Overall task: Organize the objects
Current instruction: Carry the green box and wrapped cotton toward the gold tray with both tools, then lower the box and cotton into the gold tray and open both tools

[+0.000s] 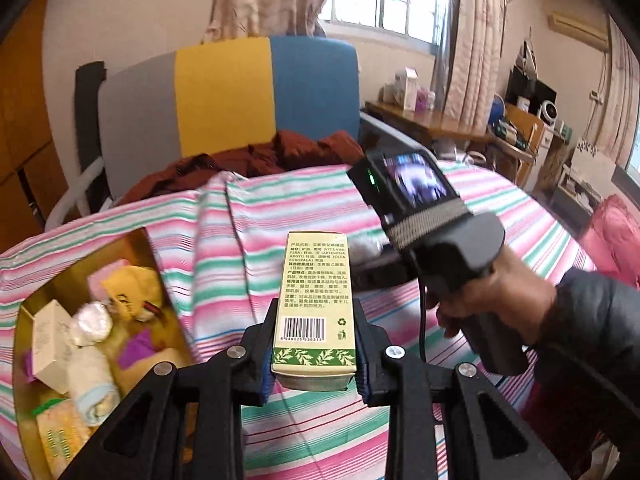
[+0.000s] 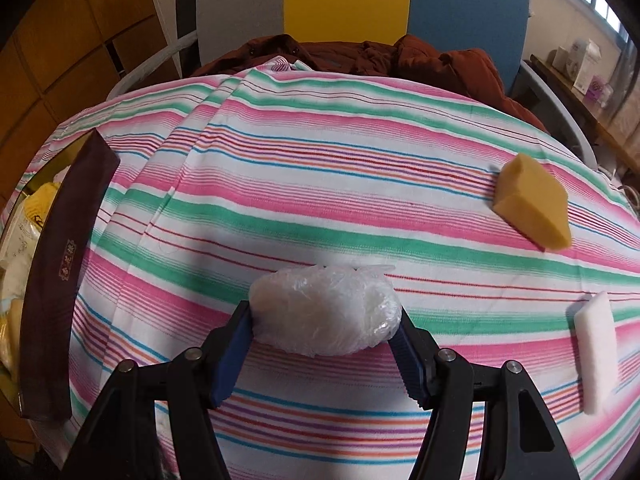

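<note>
My left gripper (image 1: 314,354) is shut on a tall cream carton (image 1: 316,300) with a barcode and green leaf band, held above the striped cloth. Down to its left lies an open gold-lined box (image 1: 132,246) with towels, cartons and packets inside. My right gripper (image 2: 324,344) grips a white lump wrapped in clear plastic (image 2: 324,314) just above the cloth. In the left wrist view, a hand holds the right gripper's body (image 1: 448,240) to the right of the carton. The box's brown wall (image 2: 60,280) shows at the left of the right wrist view.
A striped cloth (image 2: 320,184) covers the table. On it a yellow sponge wedge (image 2: 532,208) lies far right and a white block (image 2: 596,352) near right. Behind stand a grey, yellow and blue chair (image 1: 224,92) with a brown garment (image 1: 280,156), and cluttered desks (image 1: 440,120) beside it.
</note>
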A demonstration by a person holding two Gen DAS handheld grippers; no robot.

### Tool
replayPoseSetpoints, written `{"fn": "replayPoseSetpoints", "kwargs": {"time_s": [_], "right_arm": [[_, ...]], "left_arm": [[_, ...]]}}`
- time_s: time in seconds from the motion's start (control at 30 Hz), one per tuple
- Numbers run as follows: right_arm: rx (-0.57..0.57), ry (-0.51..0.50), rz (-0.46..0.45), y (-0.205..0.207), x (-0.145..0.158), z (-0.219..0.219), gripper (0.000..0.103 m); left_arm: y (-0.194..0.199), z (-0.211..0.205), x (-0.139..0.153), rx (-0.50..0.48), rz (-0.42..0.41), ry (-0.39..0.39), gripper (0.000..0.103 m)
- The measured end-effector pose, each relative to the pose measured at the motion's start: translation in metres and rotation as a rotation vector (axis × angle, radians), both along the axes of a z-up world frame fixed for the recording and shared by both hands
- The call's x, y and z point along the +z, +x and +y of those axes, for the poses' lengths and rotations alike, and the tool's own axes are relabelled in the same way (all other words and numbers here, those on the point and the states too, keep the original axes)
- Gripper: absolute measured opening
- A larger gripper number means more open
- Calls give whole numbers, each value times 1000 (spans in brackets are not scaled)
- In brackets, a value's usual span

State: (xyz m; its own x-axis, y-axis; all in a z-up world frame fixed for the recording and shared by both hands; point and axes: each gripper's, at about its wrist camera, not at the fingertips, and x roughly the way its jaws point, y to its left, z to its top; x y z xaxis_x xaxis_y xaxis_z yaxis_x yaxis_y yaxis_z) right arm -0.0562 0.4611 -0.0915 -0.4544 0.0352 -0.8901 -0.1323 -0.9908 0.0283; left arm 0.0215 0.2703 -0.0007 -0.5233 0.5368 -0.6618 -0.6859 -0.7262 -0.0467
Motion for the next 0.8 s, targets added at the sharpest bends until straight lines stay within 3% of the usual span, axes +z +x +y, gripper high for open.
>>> {"fn": "replayPoseSetpoints", "kwargs": {"time_s": [0.27,0.43,0.8], "right_arm": [[20,49,-37,7,1,-30,67],[2,23,-48,14,5,-43,67],[-7,-46,24,31,25,-79,67]], "left_arm": [[-5,-34,16,73,25,16,30],[-8,-56,19,121,31,19,30],[-17,-101,12,210,24,28,30]]}}
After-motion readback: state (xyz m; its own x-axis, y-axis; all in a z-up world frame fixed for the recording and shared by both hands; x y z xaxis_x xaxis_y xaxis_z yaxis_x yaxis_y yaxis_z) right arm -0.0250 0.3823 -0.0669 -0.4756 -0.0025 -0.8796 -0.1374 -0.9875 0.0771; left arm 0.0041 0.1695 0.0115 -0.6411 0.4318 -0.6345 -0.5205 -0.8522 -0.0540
